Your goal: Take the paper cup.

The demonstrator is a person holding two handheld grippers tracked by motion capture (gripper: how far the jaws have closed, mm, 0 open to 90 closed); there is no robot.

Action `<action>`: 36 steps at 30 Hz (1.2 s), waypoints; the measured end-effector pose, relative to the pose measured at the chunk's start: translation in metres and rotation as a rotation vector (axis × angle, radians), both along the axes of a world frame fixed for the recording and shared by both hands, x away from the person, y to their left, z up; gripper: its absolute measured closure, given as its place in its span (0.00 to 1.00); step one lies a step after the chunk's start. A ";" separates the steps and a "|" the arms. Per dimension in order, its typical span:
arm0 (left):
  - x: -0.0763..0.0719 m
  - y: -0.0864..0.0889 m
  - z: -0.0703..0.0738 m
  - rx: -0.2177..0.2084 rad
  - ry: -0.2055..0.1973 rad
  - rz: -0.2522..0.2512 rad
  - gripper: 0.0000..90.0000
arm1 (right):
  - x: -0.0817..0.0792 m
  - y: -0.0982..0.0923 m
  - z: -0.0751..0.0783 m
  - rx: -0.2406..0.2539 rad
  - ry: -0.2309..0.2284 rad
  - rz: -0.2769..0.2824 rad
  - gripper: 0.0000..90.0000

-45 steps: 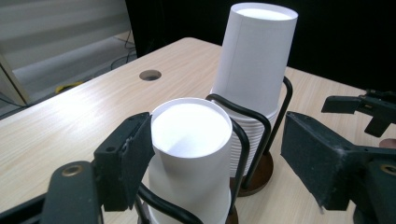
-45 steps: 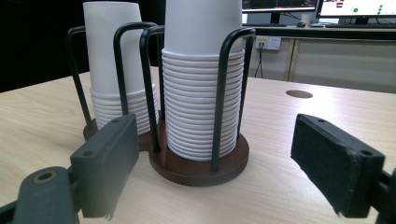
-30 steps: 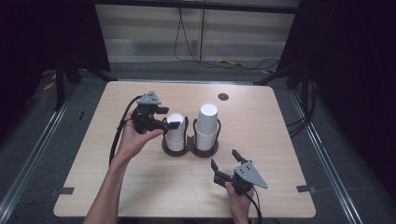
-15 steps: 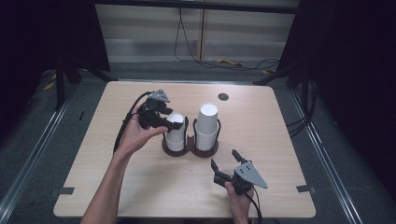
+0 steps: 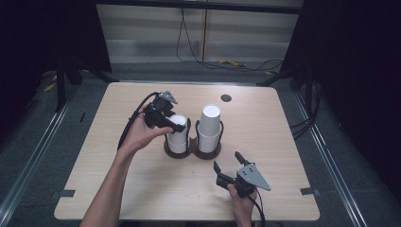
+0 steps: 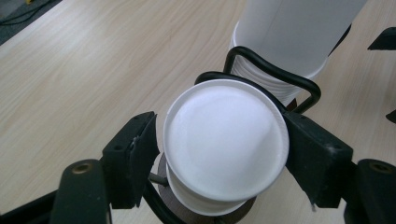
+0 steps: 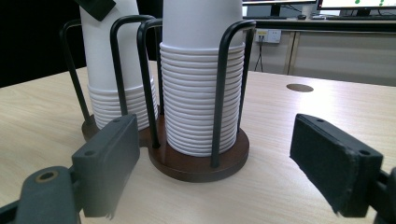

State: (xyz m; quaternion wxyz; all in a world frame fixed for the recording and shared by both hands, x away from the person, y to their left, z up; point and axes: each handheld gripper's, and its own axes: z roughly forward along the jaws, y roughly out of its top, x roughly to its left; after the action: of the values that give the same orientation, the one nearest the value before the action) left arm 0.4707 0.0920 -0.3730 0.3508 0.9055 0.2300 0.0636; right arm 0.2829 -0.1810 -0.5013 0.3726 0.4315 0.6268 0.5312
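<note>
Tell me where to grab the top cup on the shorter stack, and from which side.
Grip the top cup by its upturned base end, above the wire holder's loops, coming from above with a jaw on either side. The stack is upright and the loops fence off the lower walls. The left gripper, jaws just closing, already straddles it there; pad contact looks likely but isn't certain.

On my counter [image 5: 118, 189] a holder [image 5: 192, 152] carries two cup stacks side by side, left stack [image 5: 178, 135] and right stack [image 5: 209, 126]. My left tongs [image 5: 170, 122] straddle the left stack's top; my right tongs [image 5: 227, 165] sit nearer me, right of the holder.
</note>
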 end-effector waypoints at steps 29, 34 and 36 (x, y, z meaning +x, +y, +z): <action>0.005 -0.008 -0.010 0.069 0.042 -0.025 0.34 | 0.000 0.000 0.000 0.001 -0.007 0.005 0.17; 0.004 -0.007 -0.008 0.086 0.028 -0.046 0.35 | 0.000 0.000 0.000 0.002 -0.006 0.005 0.17; 0.004 -0.007 -0.007 0.078 0.033 -0.040 0.35 | 0.000 0.000 0.000 0.004 -0.005 0.005 0.17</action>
State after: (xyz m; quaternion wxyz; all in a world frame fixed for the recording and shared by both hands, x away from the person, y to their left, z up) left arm 0.4749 0.0849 -0.3802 0.3124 0.9239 0.2151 0.0505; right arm 0.2826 -0.1811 -0.5015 0.3719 0.4293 0.6259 0.5345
